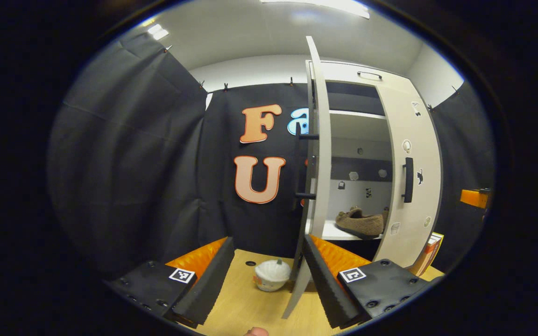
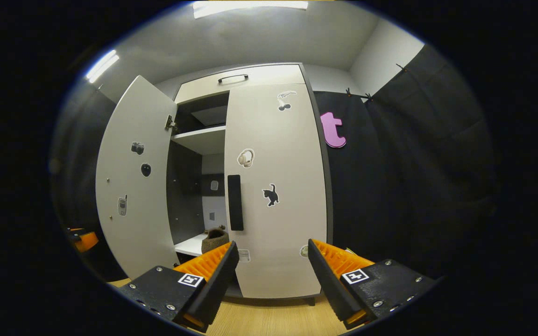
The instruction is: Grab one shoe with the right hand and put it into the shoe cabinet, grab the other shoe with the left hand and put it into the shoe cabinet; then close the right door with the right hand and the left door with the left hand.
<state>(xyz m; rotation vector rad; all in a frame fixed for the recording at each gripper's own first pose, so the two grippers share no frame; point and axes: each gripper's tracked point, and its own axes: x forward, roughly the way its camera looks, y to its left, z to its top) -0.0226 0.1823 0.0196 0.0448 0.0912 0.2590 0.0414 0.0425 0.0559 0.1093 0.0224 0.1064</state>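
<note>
Left gripper (image 1: 264, 275) spread wide, nothing between its fingers, held low over the wooden table (image 1: 241, 308) in front of the shoe cabinet (image 1: 357, 154). Left door (image 1: 318, 154) of the cabinet stands open, seen nearly edge-on in the left gripper view, its lower edge reaching down just beside the gripper's right finger; whether door and finger touch, cannot tell. Small white pumpkin-shaped bowl (image 1: 272, 274) sits on the table between the two fingers, near the foot of the open door. Brown shoe (image 1: 360, 222) lies on the cabinet's lower shelf (image 1: 329, 232), toe pointing toward the open side. A second shoe shape behind it is partly hidden by the right door (image 1: 411, 172), not clear enough to confirm. Right door looks closed or nearly so, dark vertical handle (image 1: 407, 179) on its inner edge, small stickers on its face. Book or box (image 1: 430, 254) leans beside the cabinet's right foot. Right gripper (image 2: 271, 275) also spread wide and empty, facing the cabinet's right door (image 2: 276, 186) square on, fingers low near the door's bottom edge. In the right gripper view the left door (image 2: 133, 182) swings out wide, and a brown shoe (image 2: 214, 239) shows on the lower shelf through the gap. An orange part of the other gripper (image 2: 82, 240) shows at the cabinet's far left.
</note>
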